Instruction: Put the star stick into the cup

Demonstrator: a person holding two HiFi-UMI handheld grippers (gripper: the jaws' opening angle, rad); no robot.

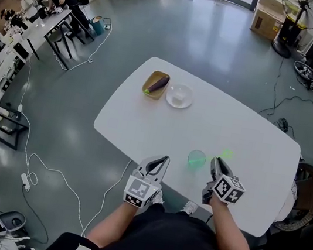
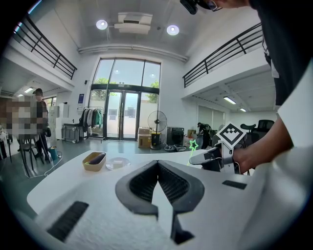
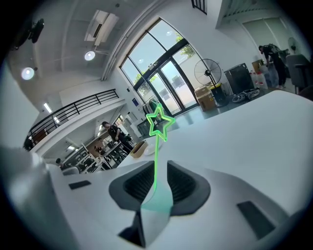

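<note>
- Head view: a white table point(image 1: 244, 136) with rounded corners lies under and ahead of both grippers, which hang over its near edge.
- The left gripper point(image 1: 164, 159) is on the near-left. In the left gripper view its jaws point(image 2: 157, 165) are pressed together with nothing between them.
- The right gripper point(image 1: 216, 160) is level with it on the right. In the right gripper view it point(image 3: 156, 168) is clamped on a thin green stem. The left gripper view shows it from the side point(image 2: 194, 158), with its marker cube on top.
- A tan tray point(image 1: 148, 90) sits well ahead of the left gripper, near the table's far edge.
- A clear plate point(image 1: 180, 95) is just to the right of the tray, equally far from both grippers.
- A purple eggplant point(image 1: 159, 82) lies in the tray.
- The green cup point(image 1: 196, 159) stands upright between the two grippers, just to the left of the right gripper's tips and apart from the left gripper.
- The star stick point(image 3: 157, 149) runs forward out of the right gripper's jaws, its outlined star head beyond the tips. From overhead it is a faint green blur point(image 1: 226, 155) just ahead of those tips, to the right of the cup and outside it.
</note>
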